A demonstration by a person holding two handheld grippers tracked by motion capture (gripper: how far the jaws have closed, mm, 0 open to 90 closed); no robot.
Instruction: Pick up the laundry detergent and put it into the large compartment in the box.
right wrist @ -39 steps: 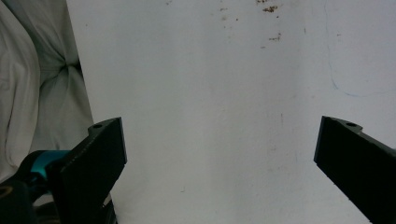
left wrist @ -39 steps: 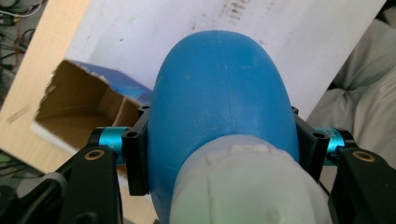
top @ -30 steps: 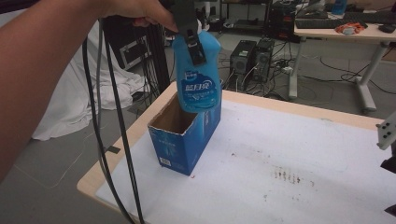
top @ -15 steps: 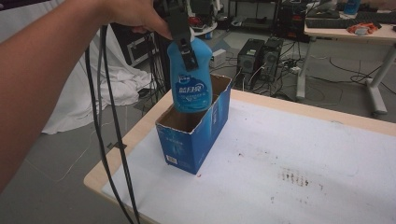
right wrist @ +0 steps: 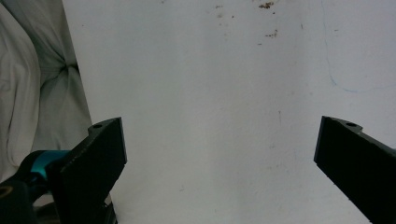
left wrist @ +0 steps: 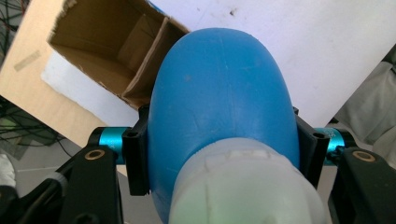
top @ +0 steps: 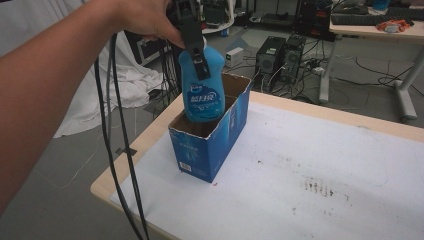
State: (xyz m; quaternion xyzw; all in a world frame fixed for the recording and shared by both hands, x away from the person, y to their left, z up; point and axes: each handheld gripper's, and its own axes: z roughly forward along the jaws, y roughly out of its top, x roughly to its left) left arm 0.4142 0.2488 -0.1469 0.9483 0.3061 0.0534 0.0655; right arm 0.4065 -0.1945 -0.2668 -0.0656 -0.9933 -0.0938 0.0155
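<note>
A blue plastic bottle [top: 202, 90] with a white-and-blue label hangs upright, its base dipping into the open top of a blue cardboard box [top: 212, 145] near the table's left edge. My left gripper [top: 197, 57] is shut on the bottle's upper part from above. In the left gripper view the black jaws squeeze both sides of the blue bottle [left wrist: 219, 107], whose pale cap fills the bottom; the box's brown inside [left wrist: 107, 51] with a divider lies below. My right gripper [right wrist: 219, 149] stands open over the white table cover, nothing between its jaws.
The white-covered table [top: 325, 170] has dark smudges [top: 320, 187] at centre right. Black cables [top: 117, 150] trail from the left hand past the table's left edge. White cloth [right wrist: 32, 93] lies beside the table. Computer towers [top: 280, 57] and another desk stand behind.
The left gripper has lowered the bottle, and its base now sits inside the box's open top. The camera view has shifted a little to the left.
</note>
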